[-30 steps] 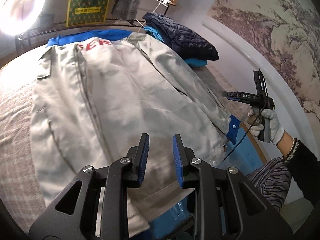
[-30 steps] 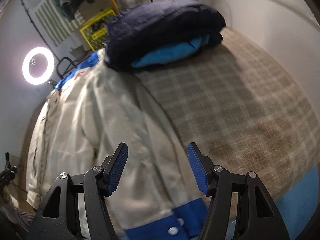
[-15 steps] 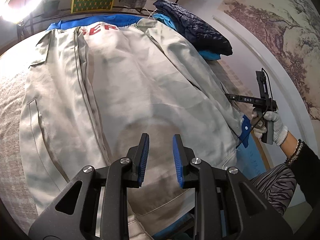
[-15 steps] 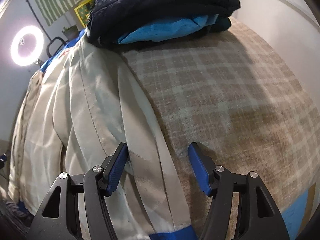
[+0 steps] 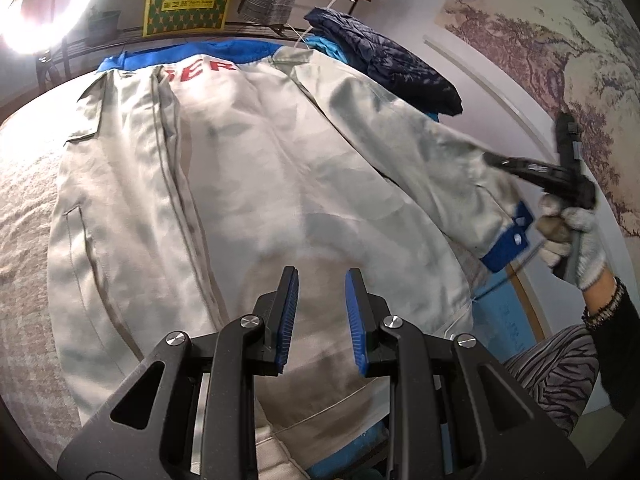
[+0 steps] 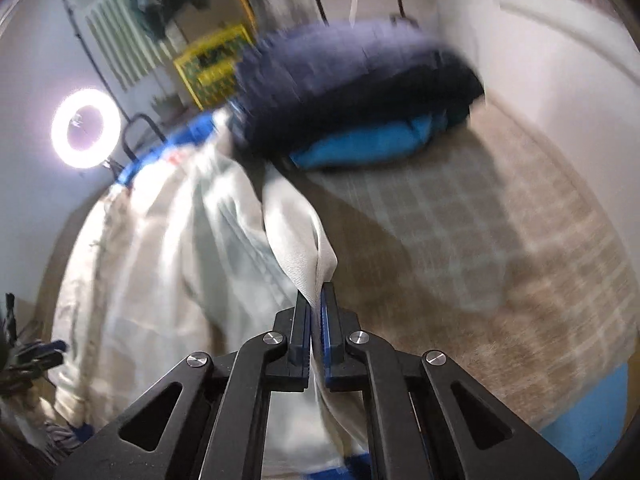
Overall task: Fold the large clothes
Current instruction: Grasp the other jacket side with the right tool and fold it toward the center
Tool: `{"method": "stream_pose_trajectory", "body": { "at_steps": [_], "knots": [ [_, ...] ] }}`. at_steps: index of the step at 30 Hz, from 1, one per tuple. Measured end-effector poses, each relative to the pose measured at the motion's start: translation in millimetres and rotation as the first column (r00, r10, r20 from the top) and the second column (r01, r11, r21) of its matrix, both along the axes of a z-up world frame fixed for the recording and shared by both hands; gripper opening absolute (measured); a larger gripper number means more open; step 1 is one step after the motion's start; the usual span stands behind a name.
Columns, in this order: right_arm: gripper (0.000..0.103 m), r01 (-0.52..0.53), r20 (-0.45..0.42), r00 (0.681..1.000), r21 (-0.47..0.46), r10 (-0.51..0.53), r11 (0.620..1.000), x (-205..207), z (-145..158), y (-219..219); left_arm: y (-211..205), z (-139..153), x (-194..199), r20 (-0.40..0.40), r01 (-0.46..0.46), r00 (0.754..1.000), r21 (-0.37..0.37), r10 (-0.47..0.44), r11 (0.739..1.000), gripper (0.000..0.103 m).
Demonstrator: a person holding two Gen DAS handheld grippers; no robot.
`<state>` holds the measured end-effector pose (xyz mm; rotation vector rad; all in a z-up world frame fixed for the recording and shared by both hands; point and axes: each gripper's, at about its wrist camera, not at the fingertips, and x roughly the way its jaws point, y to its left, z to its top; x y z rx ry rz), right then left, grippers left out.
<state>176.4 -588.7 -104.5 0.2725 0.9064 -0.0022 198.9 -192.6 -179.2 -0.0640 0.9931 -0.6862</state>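
A large light-grey jacket [image 5: 260, 168] with blue collar and red letters lies spread flat on the bed. My left gripper [image 5: 322, 280] hovers over its lower middle, jaws apart, nothing between them. At the right, a gloved hand [image 5: 576, 236] holds my right gripper [image 5: 490, 160], which pinches the sleeve [image 5: 440, 168] just above its blue cuff [image 5: 506, 246]. In the right wrist view the right gripper [image 6: 316, 296] is shut on a fold of that sleeve [image 6: 296, 232], which rises off the bed.
A navy quilted jacket on a blue garment [image 5: 392, 68] [image 6: 352, 80] is stacked at the bed's far right. A plaid bed cover [image 6: 460, 220] lies under the sleeve. A ring light [image 5: 36, 4], a yellow box [image 5: 188, 0] and a clothes rack stand behind. A wall runs along the right.
The right gripper's jaws closed on the sleeve near the cuff and lifted it off the bed cover. The left gripper stayed over the jacket's lower part with the same gap.
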Motion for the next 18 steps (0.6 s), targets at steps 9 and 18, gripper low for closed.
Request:
{"method": "stream_pose_trajectory", "body": {
  "at_steps": [9,18],
  "knots": [
    [0.003,-0.282,0.151,0.934,-0.241,0.323,0.929,-27.8,58.2,147.6,33.9,13.0,12.8,-0.013,-0.111,0.994,-0.076,0.11,0.991,0.023],
    [0.003,-0.631,-0.113,0.762,-0.351,0.638,0.692,-47.1,-29.2,279.8,65.2,15.1,24.2,-0.039,-0.213,0.977,-0.107,0.21,0.971,0.023]
  ]
}}
